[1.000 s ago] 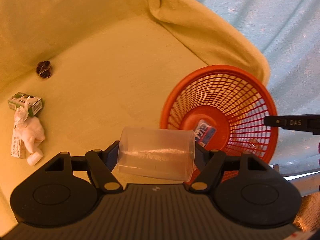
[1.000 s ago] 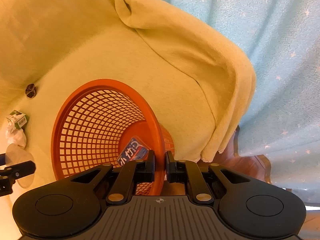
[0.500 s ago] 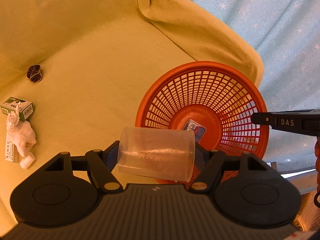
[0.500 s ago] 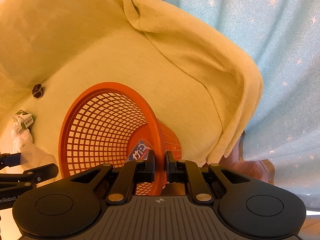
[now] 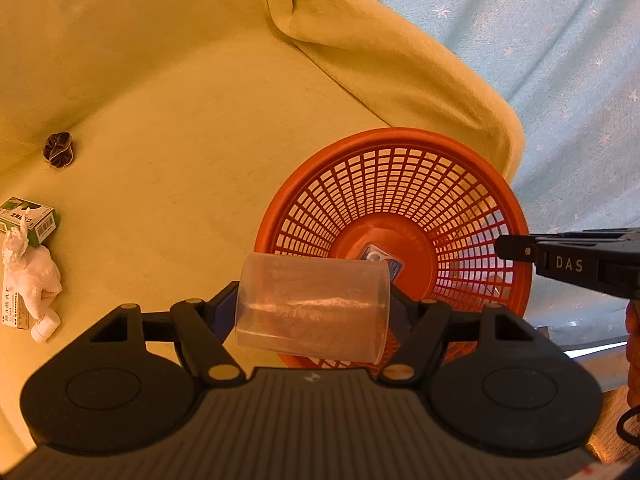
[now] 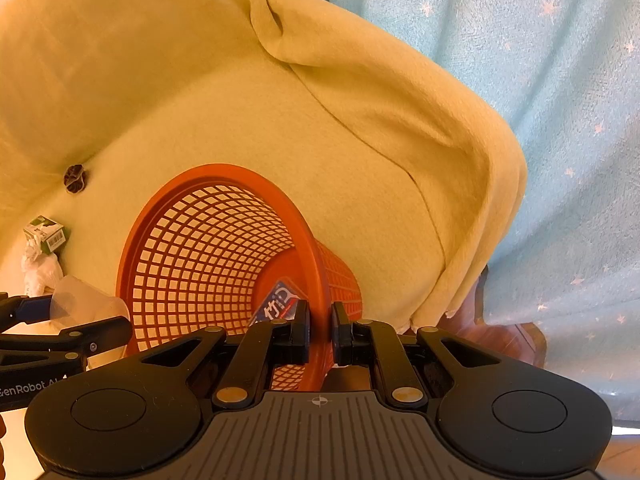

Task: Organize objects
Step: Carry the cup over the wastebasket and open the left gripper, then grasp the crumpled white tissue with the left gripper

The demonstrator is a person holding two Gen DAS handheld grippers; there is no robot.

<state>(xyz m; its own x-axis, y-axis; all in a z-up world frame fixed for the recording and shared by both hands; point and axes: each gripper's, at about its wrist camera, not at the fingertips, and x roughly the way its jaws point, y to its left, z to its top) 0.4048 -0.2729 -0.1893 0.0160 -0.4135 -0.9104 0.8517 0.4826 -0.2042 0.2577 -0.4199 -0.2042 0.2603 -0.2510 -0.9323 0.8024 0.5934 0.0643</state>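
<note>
Clear plastic cup (image 5: pixel 312 306), light, slick and crushable, lay sideways clamped across its walls in the left tool (image 5: pixel 314 312); the right tool (image 6: pixel 320 330) pinched the orange basket (image 6: pixel 224 248) rim at five o'clock.

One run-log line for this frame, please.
left hand-held gripper: shut on clear cup, near basket | right hand-held gripper: shut on orange basket rim | basket: blue packet inside
</note>
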